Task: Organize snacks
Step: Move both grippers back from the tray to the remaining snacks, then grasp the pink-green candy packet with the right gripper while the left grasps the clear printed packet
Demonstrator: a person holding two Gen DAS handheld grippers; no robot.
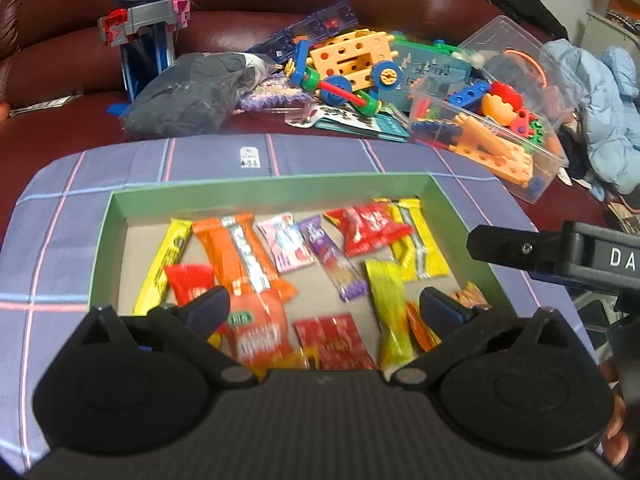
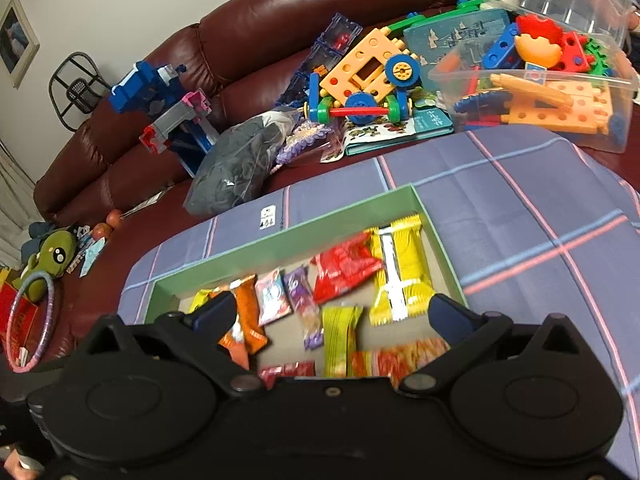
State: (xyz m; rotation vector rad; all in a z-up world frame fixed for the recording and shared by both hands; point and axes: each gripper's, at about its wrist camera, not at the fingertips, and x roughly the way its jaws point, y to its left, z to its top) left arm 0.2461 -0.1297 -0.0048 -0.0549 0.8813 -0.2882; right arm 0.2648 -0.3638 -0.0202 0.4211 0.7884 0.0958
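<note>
Left claw (image 1: 322, 312) and right claw (image 2: 334, 318) both spread wide, gripping nothing, hovering above snacks (image 1: 304, 256) lying loose inside green box (image 1: 264, 185). Box on checked cloth (image 1: 52, 248); beyond, toy bin (image 1: 516, 152) and dark bag (image 1: 188, 96) on sofa.

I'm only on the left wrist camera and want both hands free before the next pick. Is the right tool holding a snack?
Observer: No. The right tool is open with nothing gripped; the snacks lie loose in the green box beneath it.
Operator: Anything further along the sofa, past my left edge?
Observer: Yes, a green plush toy lies on that end of the sofa.
Operator: And on the wall behind it?
Observer: A framed picture hangs on the wall there.
</note>
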